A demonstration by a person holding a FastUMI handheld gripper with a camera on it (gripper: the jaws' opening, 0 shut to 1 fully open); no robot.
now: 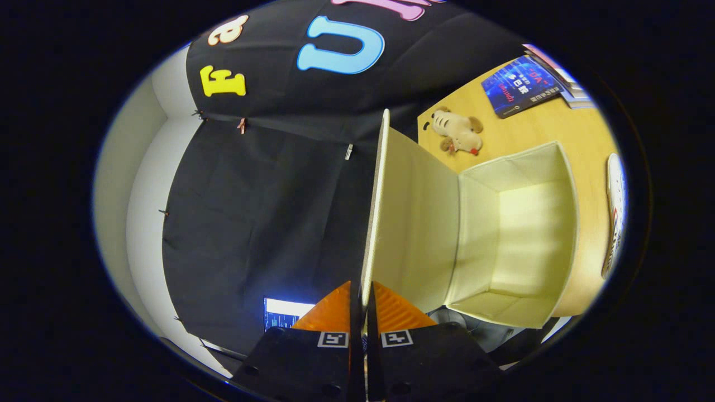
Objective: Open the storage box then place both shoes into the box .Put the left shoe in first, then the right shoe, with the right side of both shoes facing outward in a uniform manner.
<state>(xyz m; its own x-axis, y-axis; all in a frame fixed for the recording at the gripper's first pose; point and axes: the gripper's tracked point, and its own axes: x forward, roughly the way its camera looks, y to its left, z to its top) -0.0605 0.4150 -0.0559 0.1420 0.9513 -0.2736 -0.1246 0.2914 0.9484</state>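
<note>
The cream storage box (519,234) stands open on the wooden table (581,134), its inside bare. Its lid (413,223) is swung up on edge and runs away from my fingers. My gripper (363,304) is shut on the lid's near edge, one finger on each face of it. The view is rolled sideways, so the table looks upright. A white shoe (614,218) with red and dark trim lies on the table beyond the box's far wall.
A small plush dog (459,132) lies on the table past the lid's far end. A blue book (519,86) rests farther off, with more printed matter beside it. A lit screen (282,314) shows low by my fingers, against the booth's black cloth wall.
</note>
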